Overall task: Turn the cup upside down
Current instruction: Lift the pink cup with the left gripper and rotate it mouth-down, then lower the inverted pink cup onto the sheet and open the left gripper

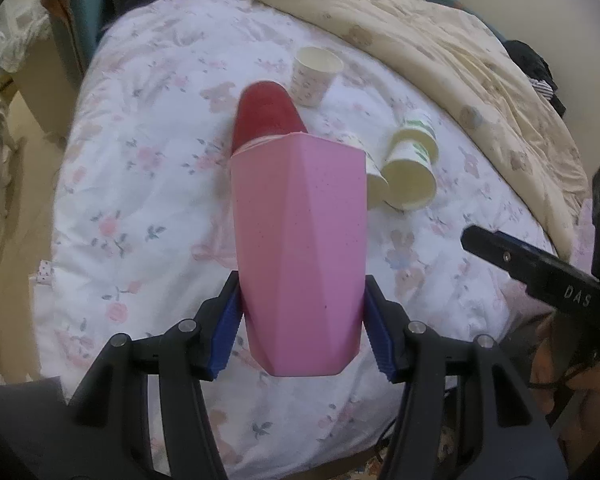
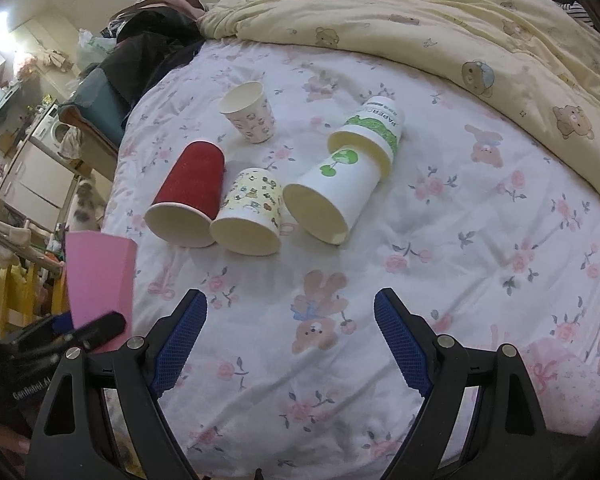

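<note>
My left gripper point(image 1: 302, 316) is shut on a pink faceted cup point(image 1: 300, 240), held above the bed with its closed base toward the camera and its rim pointing away. The same pink cup point(image 2: 100, 280) shows at the left edge of the right wrist view. My right gripper point(image 2: 290, 344) is open and empty, low over the floral sheet point(image 2: 440, 280). A red cup point(image 2: 190, 196) lies on its side just beyond the pink cup, partly hidden by it in the left wrist view point(image 1: 266, 116).
Several paper cups lie on the sheet: a cartoon-print cup point(image 2: 252, 212) and two green-print cups point(image 2: 336, 196) on their sides, and a small bear-print cup point(image 2: 248, 112) standing upright. A yellow quilt point(image 2: 460, 20) is bunched at the back. The bed edge drops off at the left.
</note>
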Motion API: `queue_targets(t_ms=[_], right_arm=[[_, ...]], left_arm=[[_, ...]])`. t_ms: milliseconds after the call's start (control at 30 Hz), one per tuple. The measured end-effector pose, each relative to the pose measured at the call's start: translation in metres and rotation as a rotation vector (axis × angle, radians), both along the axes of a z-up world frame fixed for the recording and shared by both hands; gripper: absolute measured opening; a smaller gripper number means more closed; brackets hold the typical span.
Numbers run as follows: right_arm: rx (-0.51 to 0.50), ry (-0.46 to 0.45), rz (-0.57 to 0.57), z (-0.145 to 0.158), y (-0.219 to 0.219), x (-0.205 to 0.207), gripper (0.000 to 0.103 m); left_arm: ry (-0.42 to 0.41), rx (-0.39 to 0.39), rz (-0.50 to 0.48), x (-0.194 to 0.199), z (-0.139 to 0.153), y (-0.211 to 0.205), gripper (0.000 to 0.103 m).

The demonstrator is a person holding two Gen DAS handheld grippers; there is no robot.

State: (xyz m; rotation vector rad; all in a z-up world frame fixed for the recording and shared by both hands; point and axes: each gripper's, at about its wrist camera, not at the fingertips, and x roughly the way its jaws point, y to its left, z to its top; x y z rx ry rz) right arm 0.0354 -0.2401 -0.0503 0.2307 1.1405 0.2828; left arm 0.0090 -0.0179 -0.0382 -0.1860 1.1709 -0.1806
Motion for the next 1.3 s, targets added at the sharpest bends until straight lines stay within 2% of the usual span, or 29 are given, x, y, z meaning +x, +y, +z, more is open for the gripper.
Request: queue_targets(t_ms=[167, 400, 600, 733, 867, 1100, 1300], right_arm=[[0.082, -0.011, 0.031, 0.005, 0.002, -0.001, 0.088], [0.202, 0.04, 0.074, 0.0, 0.01, 0.002, 0.088], [0.266, 0.037, 0.131, 0.003, 0.021, -0.001, 0.088], [0.244, 0.037, 0.149, 0.002, 0.026, -0.002, 0.088], [0.237, 0.055, 0.128, -0.003, 0.022, 0.0, 0.088], [0.189, 0.103, 0.081, -0.015, 0.014, 0.004, 0.088], [0.201, 0.138, 0.06, -0.022, 0.008, 0.004, 0.088]], left_arm=[[0.027, -0.024, -0.026, 0.0, -0.006, -0.007, 0.053], [0.037, -0.03, -0.088, -0.006, -0.007, -0.017, 0.053], [0.055, -0.043, -0.185, -0.014, -0.007, -0.037, 0.053], [0.039, -0.046, -0.234, -0.02, -0.002, -0.047, 0.053], [0.04, -0.064, -0.237, -0.02, -0.001, -0.046, 0.053], [-0.014, -0.059, -0.242, -0.021, 0.009, -0.047, 0.052], [-0.035, -0.047, -0.239, -0.021, 0.011, -0.046, 0.052]])
